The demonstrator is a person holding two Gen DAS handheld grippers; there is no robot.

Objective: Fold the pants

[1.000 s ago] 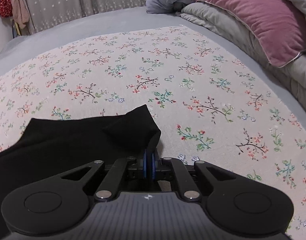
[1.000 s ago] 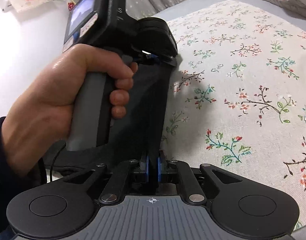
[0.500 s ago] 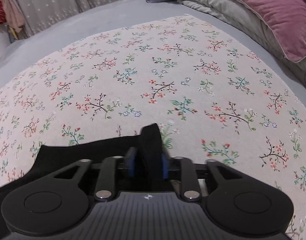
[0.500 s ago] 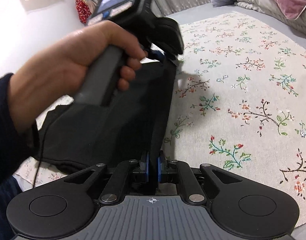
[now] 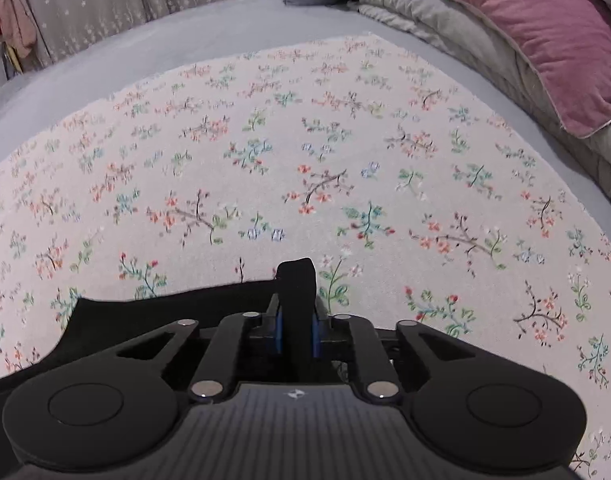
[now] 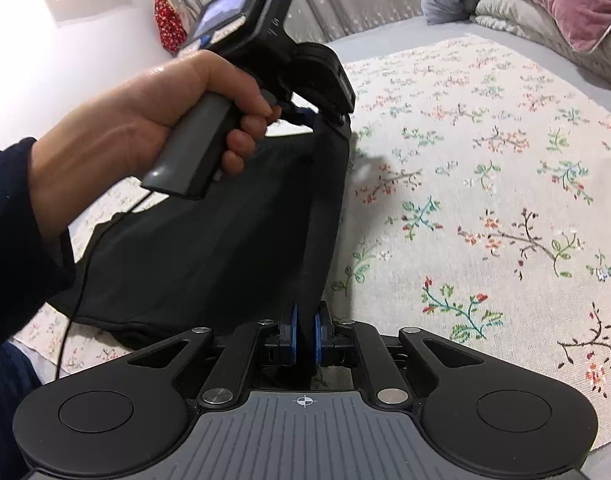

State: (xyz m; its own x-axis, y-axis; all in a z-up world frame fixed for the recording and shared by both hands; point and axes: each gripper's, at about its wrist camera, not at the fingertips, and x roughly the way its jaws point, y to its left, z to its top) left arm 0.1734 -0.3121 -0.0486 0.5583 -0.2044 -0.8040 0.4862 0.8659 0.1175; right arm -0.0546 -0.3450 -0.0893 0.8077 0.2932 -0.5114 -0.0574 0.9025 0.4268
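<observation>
Broadly, the bed (image 5: 105, 64) carries everything: a flowered cover (image 5: 345, 152) is spread over its grey sheet, and pillows with a pink cushion (image 5: 525, 40) are piled along the far right edge, well apart from my work. On the cover's near left part lie the black pants (image 6: 209, 248), partly raised. I hold one edge of them lifted off the cover and stretched between both hands, which I judge is so that I can carry that edge across and lay it down as a fold; the rest of the cloth sags to the cover and anchors it.

My left hand (image 6: 145, 120) grips the handle of the left gripper (image 5: 296, 330), whose blue pads are clenched on a thick bunch of the pants' edge, a tab of cloth standing up just past the tips. My right gripper (image 6: 304, 338) is likewise pinched onto the same taut edge nearer me, with only the width of the fabric between its pads.
</observation>
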